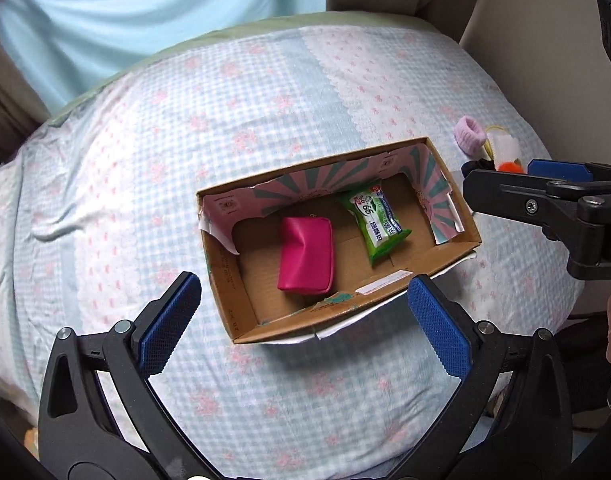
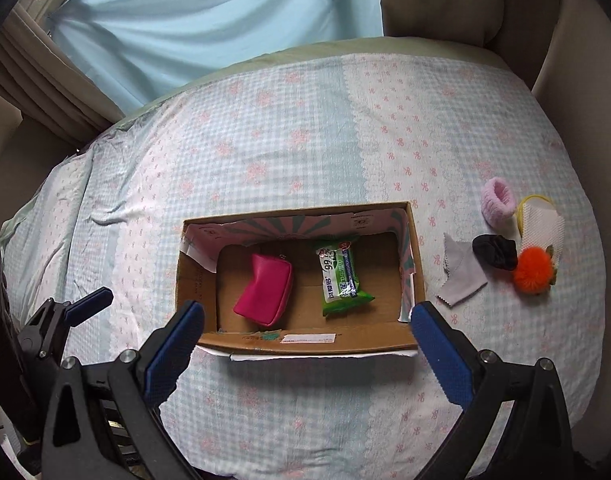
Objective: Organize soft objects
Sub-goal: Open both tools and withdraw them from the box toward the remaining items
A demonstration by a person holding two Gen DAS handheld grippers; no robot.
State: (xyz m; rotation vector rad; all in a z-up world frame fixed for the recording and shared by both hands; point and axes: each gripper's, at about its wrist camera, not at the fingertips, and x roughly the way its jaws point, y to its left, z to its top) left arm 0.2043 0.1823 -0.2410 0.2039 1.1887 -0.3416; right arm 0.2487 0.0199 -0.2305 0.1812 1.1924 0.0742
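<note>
An open cardboard box (image 1: 457, 250) (image 2: 305, 346) lies on the bed and holds a pink pouch (image 1: 305, 254) (image 2: 265, 290) and a green wipes pack (image 1: 375, 222) (image 2: 339, 278). To its right lie a grey cloth (image 2: 459, 274), a pink scrunchie (image 2: 498, 200) (image 1: 470, 136), a black scrunchie (image 2: 495, 252), an orange pompom (image 2: 531, 272) and a white mesh pad (image 2: 543, 228). My left gripper (image 1: 303, 330) is open and empty above the box's near edge. My right gripper (image 2: 307, 346) is open and empty above the box's near wall; in the left wrist view it hides part of the pile.
The bed (image 2: 305, 140) has a blue-and-pink checked cover. A light blue curtain (image 2: 209, 12) hangs behind it. A beige headboard or cushion (image 2: 505, 4) stands at the right rear. The bed edge falls away on the left and the right.
</note>
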